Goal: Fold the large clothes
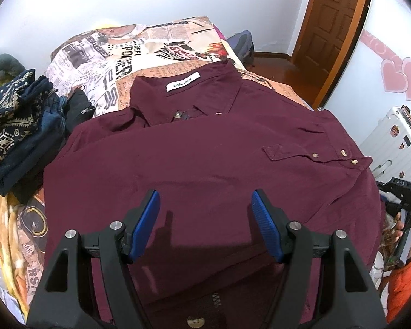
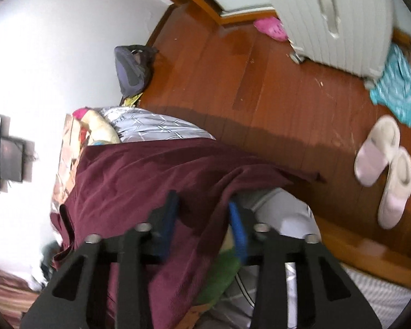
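Observation:
A large maroon button-up shirt [image 1: 205, 153] lies spread on the bed, collar and white label at the far end, a cuff with gold buttons at the right. My left gripper [image 1: 205, 197] hovers just above the shirt's near half, jaws wide open and empty. The right wrist view is tilted and blurred. There the shirt's edge [image 2: 139, 175] drapes over the bed's side. My right gripper [image 2: 202, 205] is open, with maroon cloth lying between its blue pads but not pinched. The right gripper also shows at the far right of the left wrist view [image 1: 405, 192].
The bed [image 1: 156, 46] has a newspaper-print cover. A pile of dark patterned clothes [image 1: 19, 120] lies at its left. A white suitcase [image 1: 391, 134] and wooden door [image 1: 331, 27] stand to the right. Slippers [image 2: 383, 170] and a teal cloth [image 2: 400, 90] lie on the wood floor.

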`<move>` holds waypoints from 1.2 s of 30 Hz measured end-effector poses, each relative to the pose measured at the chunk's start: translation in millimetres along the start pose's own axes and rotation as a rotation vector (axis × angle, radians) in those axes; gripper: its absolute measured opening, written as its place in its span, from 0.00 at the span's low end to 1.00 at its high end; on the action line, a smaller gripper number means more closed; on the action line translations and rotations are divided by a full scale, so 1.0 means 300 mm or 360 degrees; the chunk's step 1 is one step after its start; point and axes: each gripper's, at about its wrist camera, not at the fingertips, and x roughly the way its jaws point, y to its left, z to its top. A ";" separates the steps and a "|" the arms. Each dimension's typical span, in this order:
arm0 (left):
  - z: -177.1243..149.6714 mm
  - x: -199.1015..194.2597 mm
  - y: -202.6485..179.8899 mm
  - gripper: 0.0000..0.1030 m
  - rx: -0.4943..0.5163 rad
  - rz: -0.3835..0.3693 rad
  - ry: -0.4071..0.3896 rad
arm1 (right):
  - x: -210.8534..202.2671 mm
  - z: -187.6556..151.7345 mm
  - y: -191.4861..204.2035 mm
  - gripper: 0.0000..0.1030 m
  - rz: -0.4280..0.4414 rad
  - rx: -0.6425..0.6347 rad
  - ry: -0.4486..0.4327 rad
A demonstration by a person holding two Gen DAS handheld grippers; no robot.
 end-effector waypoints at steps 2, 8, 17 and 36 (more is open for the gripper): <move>-0.004 -0.007 0.008 0.66 0.0001 0.0015 -0.0011 | -0.024 0.004 0.053 0.13 -0.0048 -0.0123 -0.0051; -0.010 -0.020 0.034 0.66 -0.0024 0.0018 -0.0028 | -0.138 0.011 0.208 0.10 0.0041 -0.0374 -0.0204; -0.022 -0.073 0.064 0.66 -0.0038 0.0016 -0.0090 | -0.328 -0.097 0.604 0.07 0.0372 -0.0899 -0.0375; -0.069 -0.111 0.135 0.66 -0.0080 0.0033 -0.0101 | 0.088 -0.555 0.767 0.09 0.0283 -0.1489 0.0410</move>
